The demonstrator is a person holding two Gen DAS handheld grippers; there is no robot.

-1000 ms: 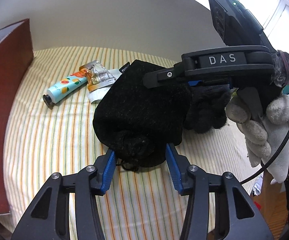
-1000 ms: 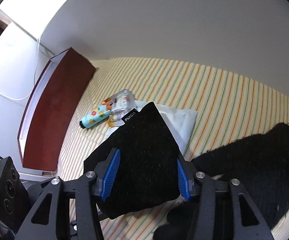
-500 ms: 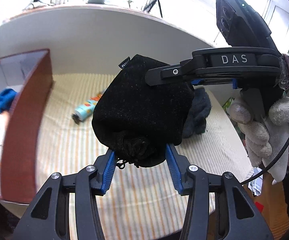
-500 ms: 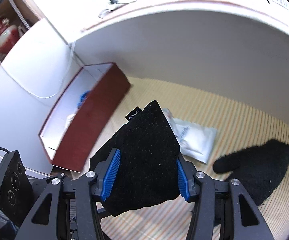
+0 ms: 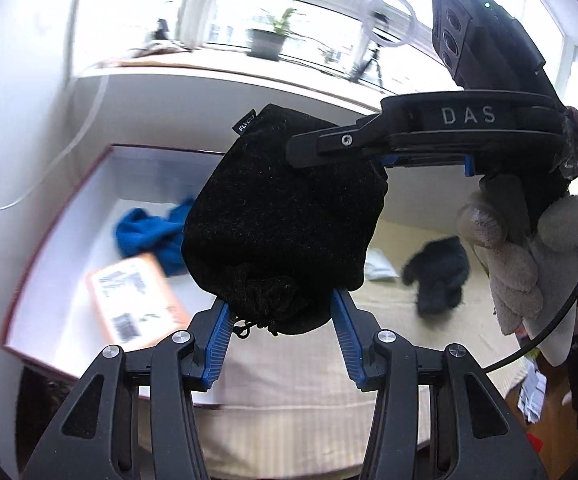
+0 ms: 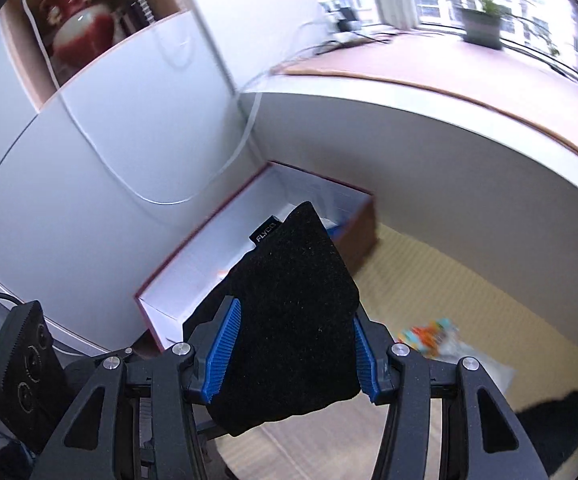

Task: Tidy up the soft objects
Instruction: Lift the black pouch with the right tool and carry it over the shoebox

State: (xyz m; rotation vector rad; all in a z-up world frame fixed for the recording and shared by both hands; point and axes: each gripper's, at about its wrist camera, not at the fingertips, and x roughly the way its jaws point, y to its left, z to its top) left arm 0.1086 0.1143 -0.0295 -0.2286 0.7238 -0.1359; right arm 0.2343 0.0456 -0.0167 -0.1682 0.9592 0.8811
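Note:
A black drawstring pouch (image 5: 281, 216) with a small FLYCO tag hangs in the air, held by both grippers. My left gripper (image 5: 281, 320) is shut on its gathered bottom end. My right gripper (image 6: 295, 344) is shut on its flat side; it also shows in the left wrist view (image 5: 381, 158), clamped on the pouch's upper right edge. The pouch (image 6: 289, 312) is above the near edge of a red box with white inside (image 5: 61, 240), which also shows in the right wrist view (image 6: 193, 272). A black fuzzy glove (image 5: 437, 272) lies on the striped table (image 5: 289, 400).
In the box lie a blue cloth (image 5: 149, 236) and an orange package with a label (image 5: 137, 300). A colourful tube and wrappers (image 6: 429, 332) and a white packet (image 5: 377, 266) lie on the table. A white wall and a window sill with a plant stand behind.
Both grippers have lifted the pouch off the table and carried it left toward the box. The box's inside has come into view below the pouch.

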